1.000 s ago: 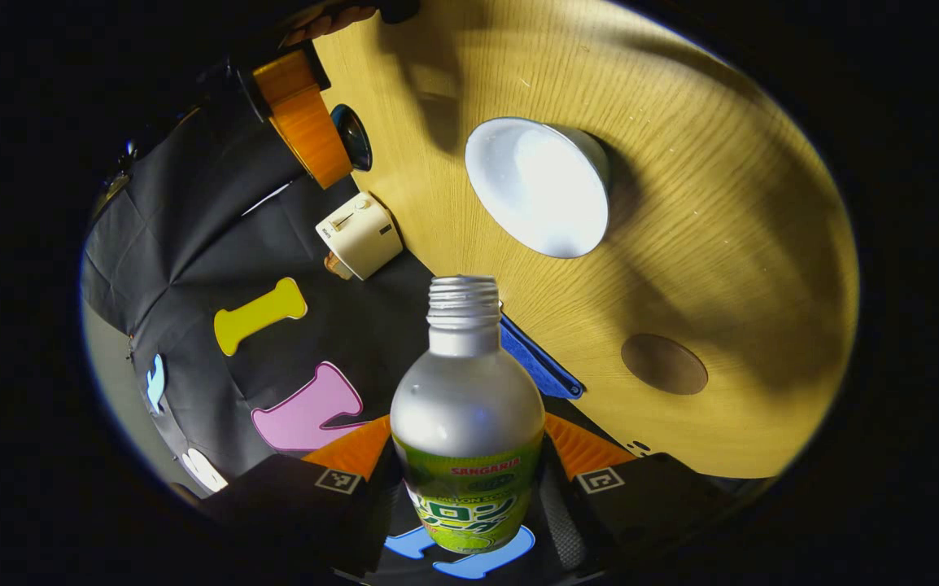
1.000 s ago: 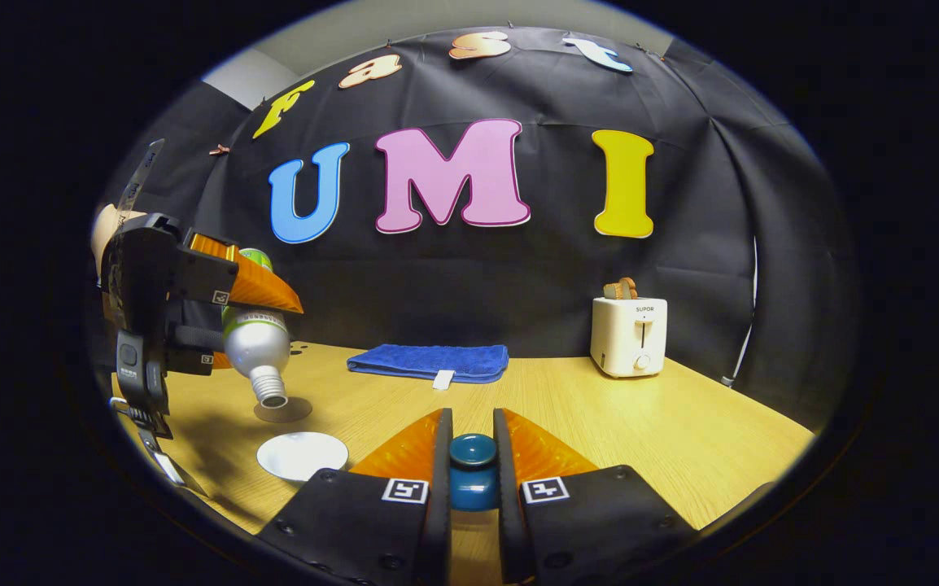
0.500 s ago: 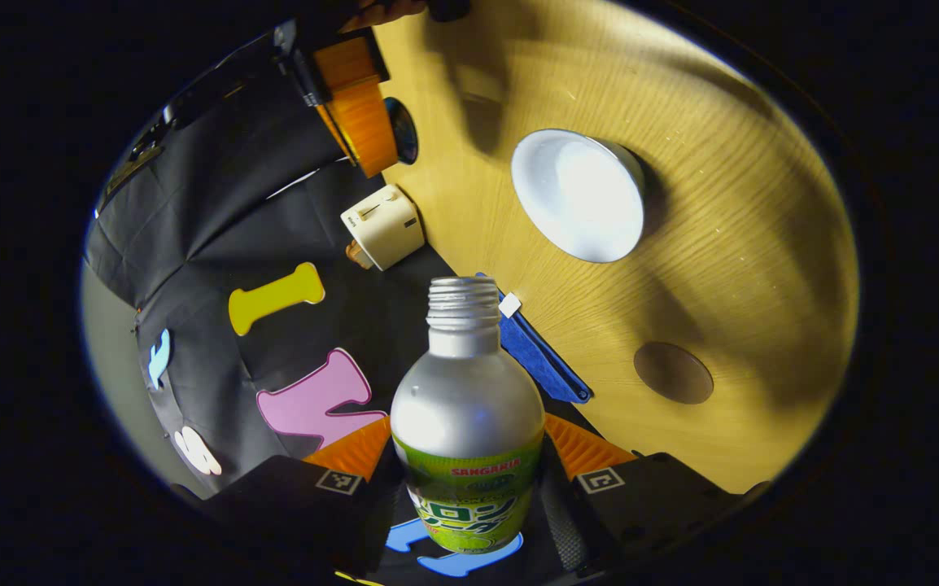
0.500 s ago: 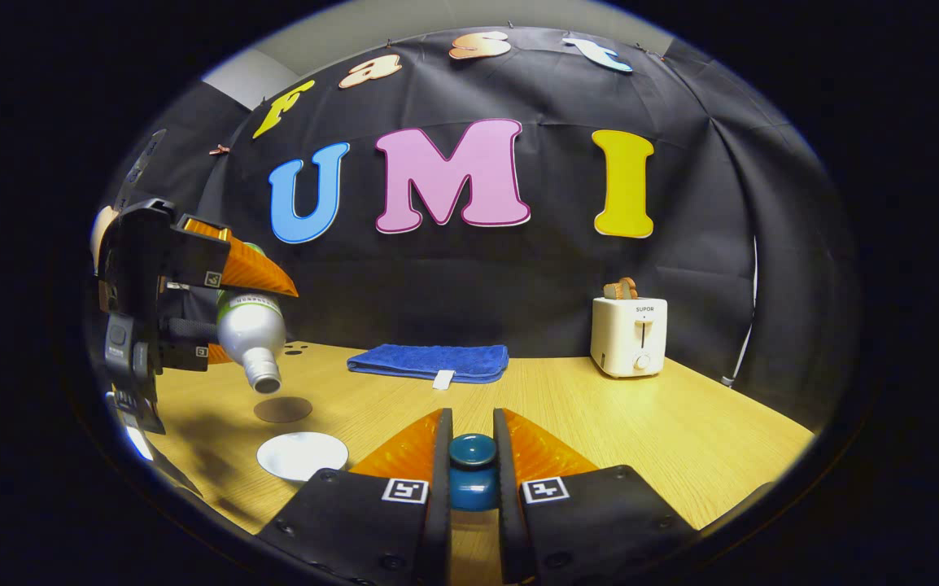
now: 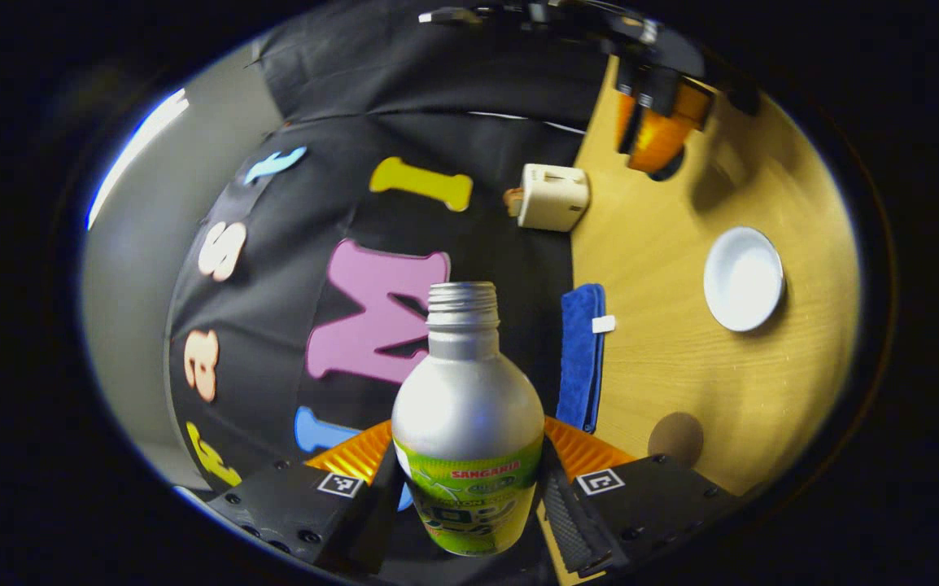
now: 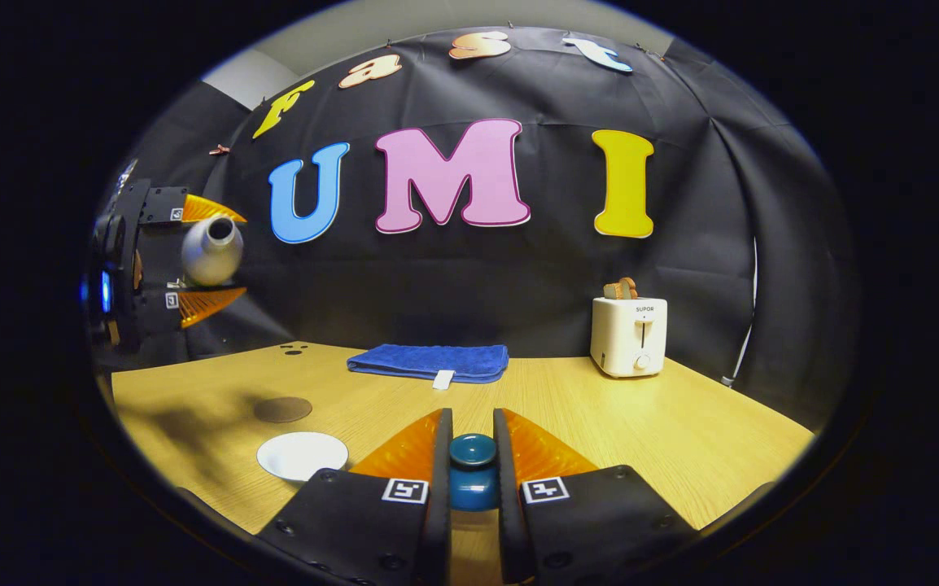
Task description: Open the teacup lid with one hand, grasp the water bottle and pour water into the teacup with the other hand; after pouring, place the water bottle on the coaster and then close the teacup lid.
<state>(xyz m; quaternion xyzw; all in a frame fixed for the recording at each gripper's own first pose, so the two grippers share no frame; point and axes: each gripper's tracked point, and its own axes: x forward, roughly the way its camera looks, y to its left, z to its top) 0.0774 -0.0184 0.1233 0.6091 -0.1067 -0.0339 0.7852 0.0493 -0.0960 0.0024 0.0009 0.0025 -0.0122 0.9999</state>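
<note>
Left hand-held gripper (image 5: 469,480) clamps an uncapped water bottle (image 5: 468,423), held high w/ mouth level, above the tabletop's (image 6: 616,423) left side. Right hand-held gripper (image 6: 472,464) pinches the teal lid (image 6: 472,470). White teacup (image 6: 302,454) sits near-left, coaster (image 6: 282,409) just beyond.

Wall: black cloth (image 6: 518,285), creased, hung behind the tabletop; pale grey wall (image 6: 404,24) above it.
Tabletop: light wood grain (image 6: 681,431), soft shadows near its left edge.
Far edge: folded blue towel (image 6: 429,360) at middle; cream toaster (image 6: 628,335) toward far right corner.
</note>
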